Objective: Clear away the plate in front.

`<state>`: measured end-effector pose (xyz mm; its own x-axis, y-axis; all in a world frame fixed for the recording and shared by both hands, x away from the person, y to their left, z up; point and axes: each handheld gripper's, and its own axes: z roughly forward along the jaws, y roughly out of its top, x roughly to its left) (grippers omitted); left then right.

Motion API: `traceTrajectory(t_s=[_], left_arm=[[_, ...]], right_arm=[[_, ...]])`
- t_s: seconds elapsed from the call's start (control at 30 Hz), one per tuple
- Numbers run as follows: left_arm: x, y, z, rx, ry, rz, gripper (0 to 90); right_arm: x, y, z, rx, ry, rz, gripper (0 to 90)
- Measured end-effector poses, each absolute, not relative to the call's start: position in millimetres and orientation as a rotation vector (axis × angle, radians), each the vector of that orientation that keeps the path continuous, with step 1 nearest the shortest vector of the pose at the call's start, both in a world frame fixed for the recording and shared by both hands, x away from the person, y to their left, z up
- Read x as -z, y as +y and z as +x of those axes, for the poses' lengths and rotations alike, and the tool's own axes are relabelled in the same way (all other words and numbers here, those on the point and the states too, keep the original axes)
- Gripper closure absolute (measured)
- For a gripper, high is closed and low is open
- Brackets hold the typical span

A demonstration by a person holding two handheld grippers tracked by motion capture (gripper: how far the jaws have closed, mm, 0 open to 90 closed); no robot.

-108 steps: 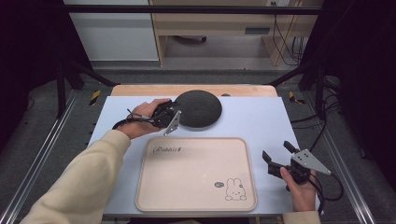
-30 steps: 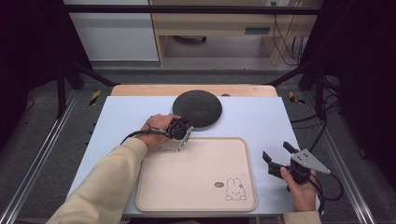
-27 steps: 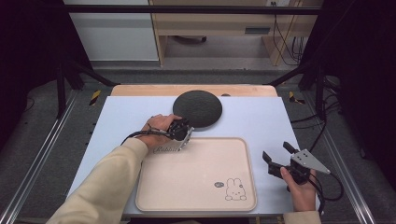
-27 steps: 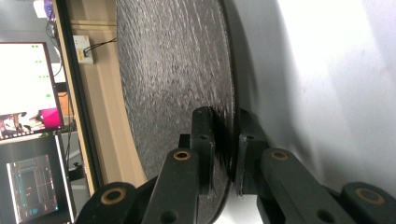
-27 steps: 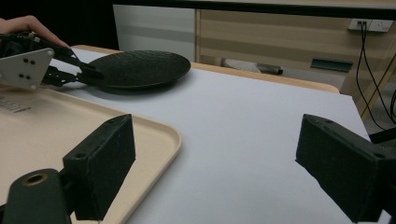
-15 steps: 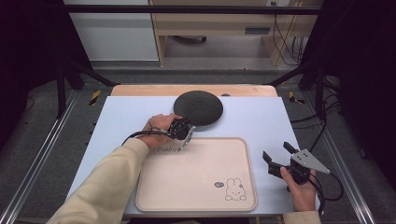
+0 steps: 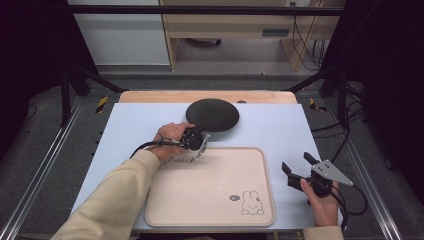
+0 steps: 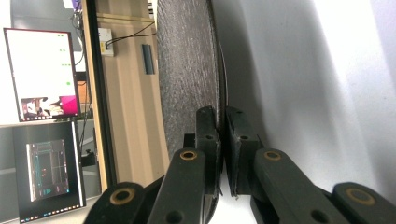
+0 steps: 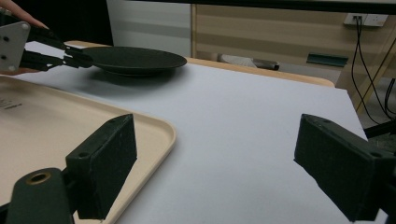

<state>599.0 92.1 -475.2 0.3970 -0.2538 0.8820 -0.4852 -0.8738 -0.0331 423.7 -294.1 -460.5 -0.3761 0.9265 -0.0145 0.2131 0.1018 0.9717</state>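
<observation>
Pale blue table [image 7: 125, 125], beige tray [image 7: 210, 190] up front. Left gripper [image 7: 196, 141] pinches the black plate [image 7: 212, 114] by its near rim, just beyond the tray; nothing on the tray yet. Right gripper [image 7: 299, 171] idles, jaws wide apart.

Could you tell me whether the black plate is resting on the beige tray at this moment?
No, the black plate sits beyond the beige tray, its rim pinched by the left gripper.
</observation>
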Motion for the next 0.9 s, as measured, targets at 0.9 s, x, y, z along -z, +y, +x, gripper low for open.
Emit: traceTrajectory(t_s=[0.9], left_arm=[[455, 110, 540, -1.536, -0.770, 2.241, 84.1]], right_arm=[[462, -292, 424, -1.287, 1.699, 1.132, 13.5]])
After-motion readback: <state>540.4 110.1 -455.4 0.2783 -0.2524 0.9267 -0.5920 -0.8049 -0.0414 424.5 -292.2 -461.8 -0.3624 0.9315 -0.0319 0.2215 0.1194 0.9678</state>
